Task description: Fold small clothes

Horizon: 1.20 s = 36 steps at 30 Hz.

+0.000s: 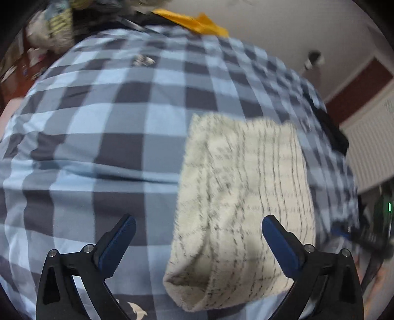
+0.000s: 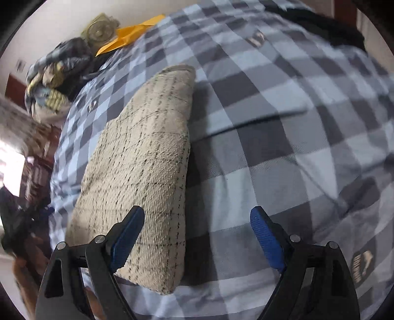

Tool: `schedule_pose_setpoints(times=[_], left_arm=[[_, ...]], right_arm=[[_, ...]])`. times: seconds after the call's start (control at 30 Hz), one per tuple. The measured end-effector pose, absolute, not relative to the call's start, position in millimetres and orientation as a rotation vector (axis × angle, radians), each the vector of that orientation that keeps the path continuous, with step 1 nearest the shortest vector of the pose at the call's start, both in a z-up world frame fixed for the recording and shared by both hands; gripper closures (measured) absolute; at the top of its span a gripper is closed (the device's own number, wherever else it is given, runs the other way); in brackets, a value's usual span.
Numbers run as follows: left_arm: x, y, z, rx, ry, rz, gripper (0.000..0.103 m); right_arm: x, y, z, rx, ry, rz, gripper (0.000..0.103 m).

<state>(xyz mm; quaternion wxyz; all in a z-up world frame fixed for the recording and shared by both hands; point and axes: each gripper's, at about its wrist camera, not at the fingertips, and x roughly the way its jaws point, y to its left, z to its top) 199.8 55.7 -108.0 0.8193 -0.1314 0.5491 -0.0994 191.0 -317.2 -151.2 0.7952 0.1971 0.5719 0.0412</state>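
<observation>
A cream garment with thin dark grid lines (image 1: 243, 201) lies folded into a long thick strip on the blue-and-grey checked bedspread (image 1: 118, 128). In the left wrist view it lies right of centre, its near end between the fingers. My left gripper (image 1: 198, 229) is open and empty just above it. In the right wrist view the same garment (image 2: 147, 172) runs up the left half. My right gripper (image 2: 197, 221) is open and empty, its left finger (image 2: 128, 233) over the garment's near end, its right finger over bare bedspread.
A yellow-orange cloth (image 1: 194, 22) lies at the far edge of the bed. A heap of dark and patterned clothes (image 2: 56, 73) sits at the bed's far left corner. A black item (image 1: 332, 130) lies at the bed's right edge. The bedspread (image 2: 283, 147) stretches right.
</observation>
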Motion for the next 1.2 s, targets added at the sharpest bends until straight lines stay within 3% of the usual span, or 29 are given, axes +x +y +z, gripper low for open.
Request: schedule_pose_setpoints(times=[0.23,0.67,0.8,0.83,0.9,0.93,1.07,1.2], left_arm=[[219.3,5.5,-157.7,-0.071,1.325,-0.307,0.000],[249.2,18.3,-207.1,-0.420,1.438,-0.464,0.001],[249.1,16.6,-192.2,-0.418,1.416,-0.489,0.045],[248.1,17.1,-188.2,-0.423,1.408,-0.478,0.056],[245.2,21.0,-179.1,-0.451,1.376,-0.433,0.067],[242.0,23.1,-172.0,-0.458,1.331,-0.403,0.071],[219.2,6.1,-134.2,-0.334,1.071,-0.331,0.074],[220.4,-2.0,-136.6,-0.445,1.033,-0.403,0.073]], right_arm=[[229.1,-299.1,-183.4,0.508,1.343,0.207,0.017],[265.3,-290.3,-236.2,0.777,1.489,0.428,0.017],[265.4,-282.5,-228.0,0.734,1.461,0.447,0.017],[264.6,-281.0,-219.3,0.693,1.436,0.447,0.027],[261.3,-268.5,-196.1,0.564,1.402,0.437,0.060],[259.3,-263.2,-186.8,0.518,1.389,0.431,0.069],[252.7,-237.2,-140.7,0.331,1.268,0.394,0.079],[254.2,-231.5,-80.6,0.203,1.093,0.382,0.079]])
